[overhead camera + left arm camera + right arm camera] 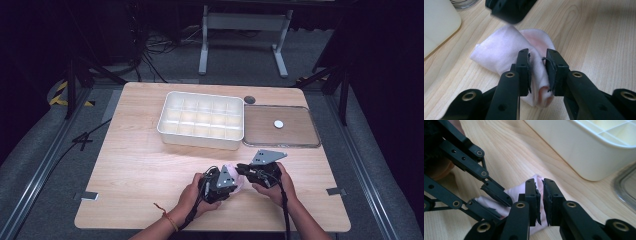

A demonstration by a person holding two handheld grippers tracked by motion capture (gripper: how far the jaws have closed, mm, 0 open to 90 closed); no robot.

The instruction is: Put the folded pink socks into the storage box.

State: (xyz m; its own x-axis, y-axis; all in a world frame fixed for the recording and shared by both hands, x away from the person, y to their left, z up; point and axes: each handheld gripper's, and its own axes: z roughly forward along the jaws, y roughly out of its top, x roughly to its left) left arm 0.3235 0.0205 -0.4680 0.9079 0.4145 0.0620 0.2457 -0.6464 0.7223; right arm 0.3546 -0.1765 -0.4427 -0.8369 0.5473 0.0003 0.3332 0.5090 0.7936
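Note:
A pale pink cloth [506,47], loosely rolled, lies on the wooden table [140,175] near its front edge, between the two grippers [239,182]. My left gripper [537,72] comes in from the left and has its pads pressed on the cloth's rolled near end. From the right gripper view the left gripper [492,201] also has pink fabric [486,201] between its pads. My right gripper [541,200] faces it from the right, jaws almost together with a thin fold of the cloth in the narrow gap. In the high view both hands hold the grippers tip to tip, left gripper [234,179], right gripper [243,170].
A white divided bin [200,140] stands at mid table, its compartments bare. To its right lies a flat clear lid [280,145] with a small white disc [278,123] on it. A dark round hole [249,99] sits behind the bin.

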